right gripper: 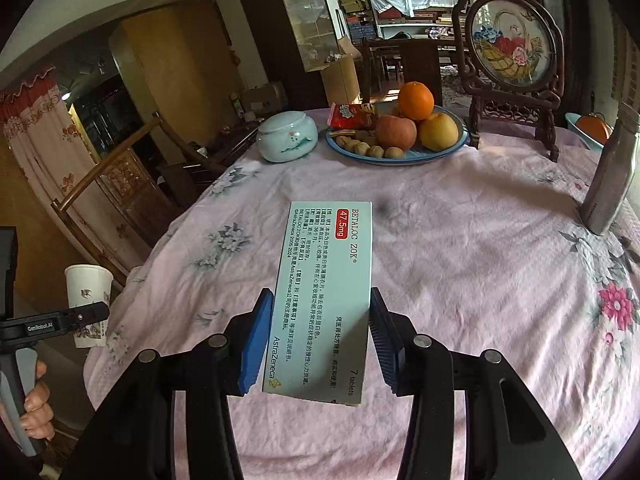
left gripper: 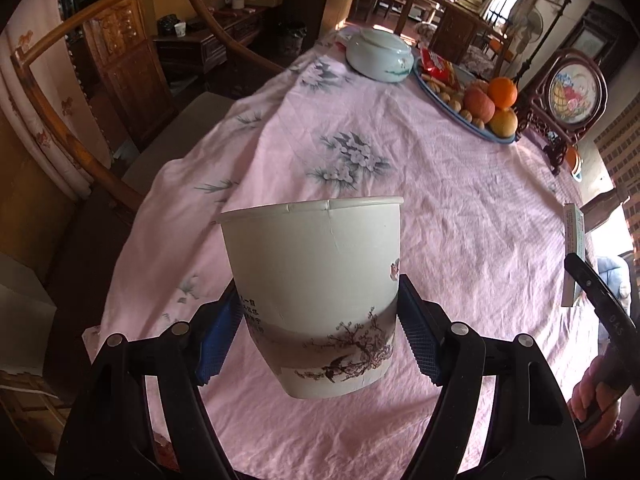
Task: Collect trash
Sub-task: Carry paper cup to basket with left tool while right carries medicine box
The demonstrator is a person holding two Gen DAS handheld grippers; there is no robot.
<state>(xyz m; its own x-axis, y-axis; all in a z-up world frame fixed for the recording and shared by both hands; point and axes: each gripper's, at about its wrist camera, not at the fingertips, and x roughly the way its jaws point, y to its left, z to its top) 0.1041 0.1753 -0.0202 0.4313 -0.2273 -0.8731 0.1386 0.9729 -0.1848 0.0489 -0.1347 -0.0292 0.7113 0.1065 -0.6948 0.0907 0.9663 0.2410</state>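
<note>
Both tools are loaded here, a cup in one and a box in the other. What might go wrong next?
1. The paper cup sits tilted in the left tool, its rim already creased; a tighter squeeze may crush it, a looser one drop it.
2. The medicine box is pinched only by its long edges in the right tool, so it may pivot or slip out.

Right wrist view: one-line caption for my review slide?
Right claw holds a pale blue cardboard medicine box above the pink floral tablecloth.
</note>
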